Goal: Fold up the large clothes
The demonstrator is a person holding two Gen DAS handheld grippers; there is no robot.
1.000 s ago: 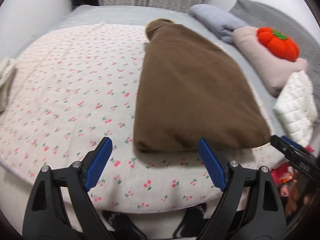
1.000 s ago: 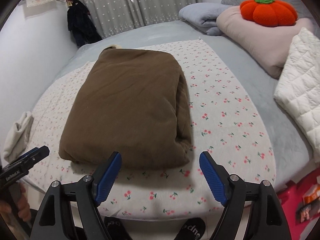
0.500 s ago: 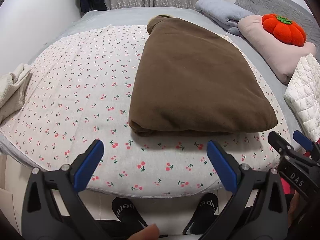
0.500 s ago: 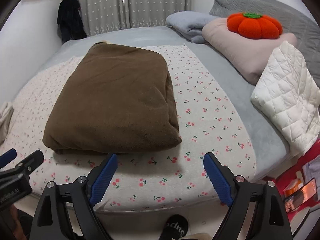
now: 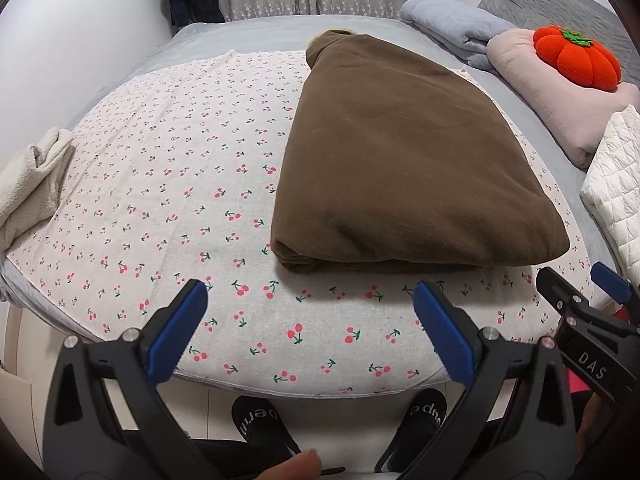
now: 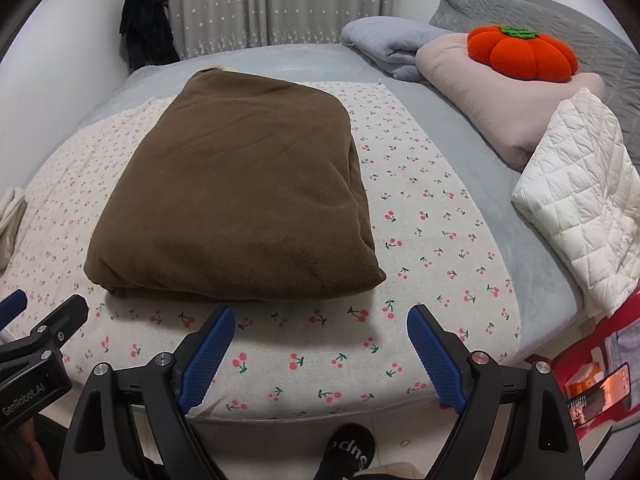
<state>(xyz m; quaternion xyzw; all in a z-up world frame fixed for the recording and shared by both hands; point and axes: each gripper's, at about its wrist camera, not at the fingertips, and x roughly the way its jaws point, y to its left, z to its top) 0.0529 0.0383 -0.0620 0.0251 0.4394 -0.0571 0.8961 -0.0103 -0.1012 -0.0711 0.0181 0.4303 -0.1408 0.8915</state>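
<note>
A brown garment [image 5: 400, 160] lies folded into a thick rectangle on the cherry-print sheet [image 5: 168, 168] of the bed; it also shows in the right wrist view [image 6: 240, 200]. My left gripper [image 5: 312, 320] is open and empty, held off the bed's front edge, short of the garment's near left corner. My right gripper [image 6: 316, 344] is open and empty too, off the front edge below the garment's near right corner. Each gripper shows at the edge of the other's view: the right one [image 5: 580, 300] and the left one [image 6: 40, 320].
A cream cloth [image 5: 32, 184] lies bunched at the bed's left edge. A white quilted item [image 6: 580, 200], a pink pillow [image 6: 500, 100] with an orange pumpkin cushion [image 6: 520, 52] and a grey-blue blanket [image 6: 392, 40] lie at the right. Black slippers [image 5: 256, 420] stand on the floor below.
Both grippers have drawn back from the garment and off the bed's front edge, staying open. The folded garment has not moved.
</note>
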